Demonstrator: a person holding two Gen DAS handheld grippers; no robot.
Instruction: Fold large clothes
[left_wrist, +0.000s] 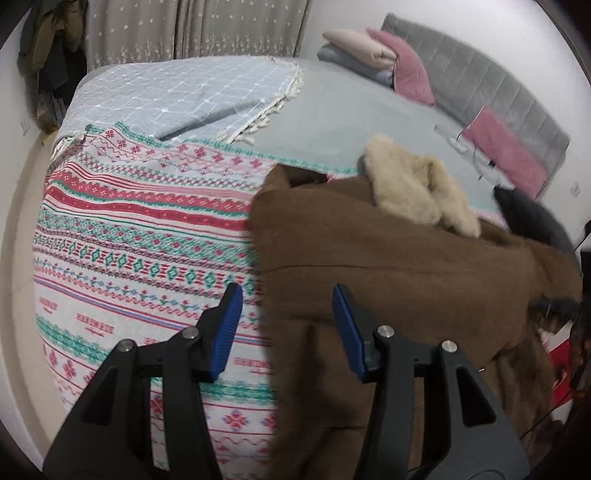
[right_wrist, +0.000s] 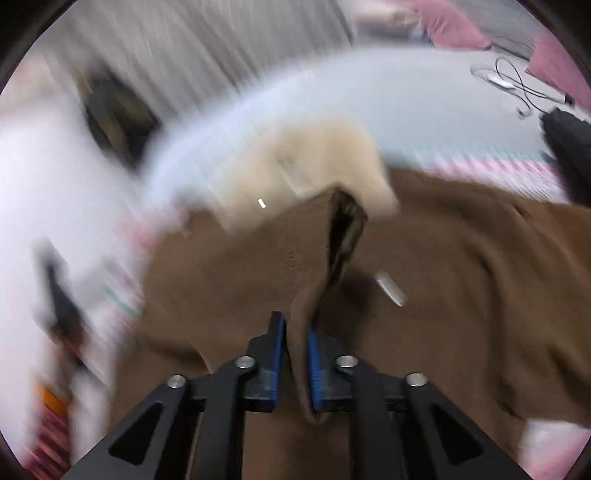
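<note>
A large brown coat (left_wrist: 406, 266) with a cream fur collar (left_wrist: 413, 184) lies spread on the bed. My left gripper (left_wrist: 286, 299) hangs open just above the coat's left edge. One finger is over the patterned blanket and the other over the coat, with nothing pinched. In the blurred right wrist view, my right gripper (right_wrist: 295, 328) is shut on a raised fold of the brown coat (right_wrist: 461, 258). The fold runs up from the blue pads toward the fur collar (right_wrist: 314, 166).
A red, green and white patterned blanket (left_wrist: 147, 240) covers the near bed, with a grey checked throw (left_wrist: 184, 96) behind it. Pink pillows (left_wrist: 410, 66) lean on the grey headboard (left_wrist: 498, 85). Cables (left_wrist: 465, 144) and a dark garment (left_wrist: 532, 214) lie at the right. Curtains (left_wrist: 184, 29) hang behind.
</note>
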